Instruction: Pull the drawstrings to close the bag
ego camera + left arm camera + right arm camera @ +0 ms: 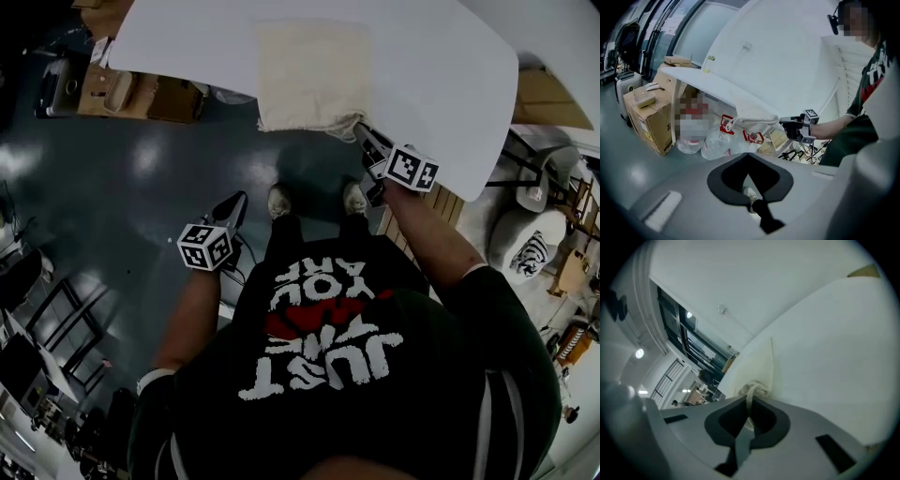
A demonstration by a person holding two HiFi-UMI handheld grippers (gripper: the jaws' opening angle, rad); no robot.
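A cream cloth drawstring bag (314, 75) lies flat on the white table (187, 37), its gathered mouth at the near edge. My right gripper (362, 133) is at the bag's near right corner, shut on the drawstring (750, 397), which runs from the bunched mouth (754, 389) into the jaws of the right gripper (750, 414). In the left gripper view the bag's mouth (757, 117) droops over the table edge beside the right gripper (791, 127). My left gripper (234, 202) hangs low over the floor, away from the table, shut with nothing in it.
Cardboard boxes (141, 94) stand on the floor by the table's left side, and boxes (651, 117) with plastic bags (719, 140) sit under it. The person's shoes (279, 200) are close to the table edge. Clutter and a cushion (530, 246) lie at the right.
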